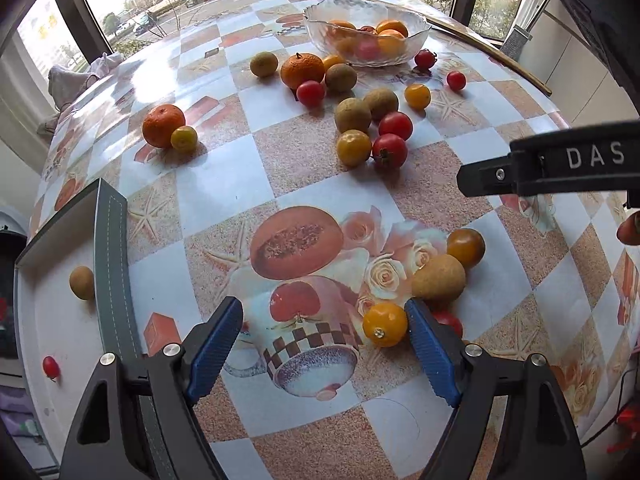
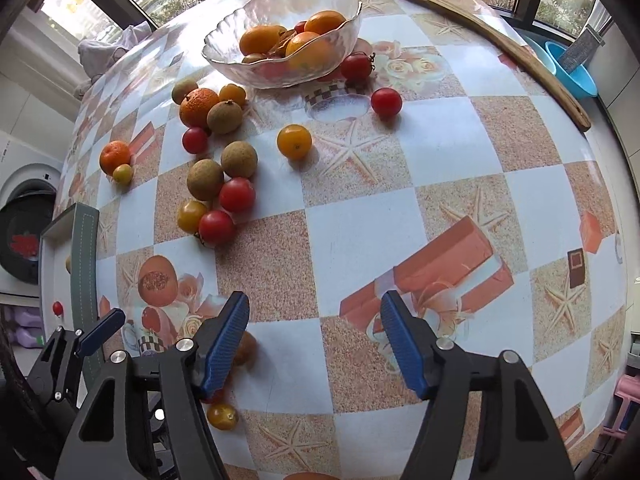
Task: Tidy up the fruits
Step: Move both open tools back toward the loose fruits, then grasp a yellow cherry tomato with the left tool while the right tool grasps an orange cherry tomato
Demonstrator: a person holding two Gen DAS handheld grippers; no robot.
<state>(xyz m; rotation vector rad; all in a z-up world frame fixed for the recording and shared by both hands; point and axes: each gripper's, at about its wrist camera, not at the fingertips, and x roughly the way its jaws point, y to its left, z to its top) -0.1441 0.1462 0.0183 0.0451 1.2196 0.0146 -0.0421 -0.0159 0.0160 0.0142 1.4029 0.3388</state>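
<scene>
Your left gripper [image 1: 324,344] hangs low over the table [image 1: 224,184] with its blue pads spread wide and nothing between them; a yellow tomato [image 1: 385,324] sits just inside the right pad [image 1: 430,354], touching or nearly touching it. Just past that pad lie a brown longan [image 1: 439,278] and a darker orange tomato [image 1: 465,247], with a red one [image 1: 450,322] half hidden behind the finger. To your left a grey-rimmed tray [image 1: 110,248] holds one longan [image 1: 82,282] and one small red tomato [image 1: 51,367]. Your right gripper [image 2: 316,342] is also spread open and empty above a printed gift-box square; from the left view its arm crosses the right edge, and the white letters "DAS" [image 1: 595,156] read on it, the rest cut off. Mid-table, a cluster [image 1: 372,128] of longans, red tomatoes and yellow ones lies together, with a mandarin [image 1: 163,125] and a small yellow fruit touching it off to the left. Farther on, a second mandarin [image 1: 302,70] sits among more longans and tomatoes, near a glass bowl [image 1: 366,34] holding oranges and something red. A curved wooden strip [image 2: 460,12] runs along the far table edge, and a blue basin [image 2: 572,72] stands beyond it by the window. I can read no other writing.
</scene>
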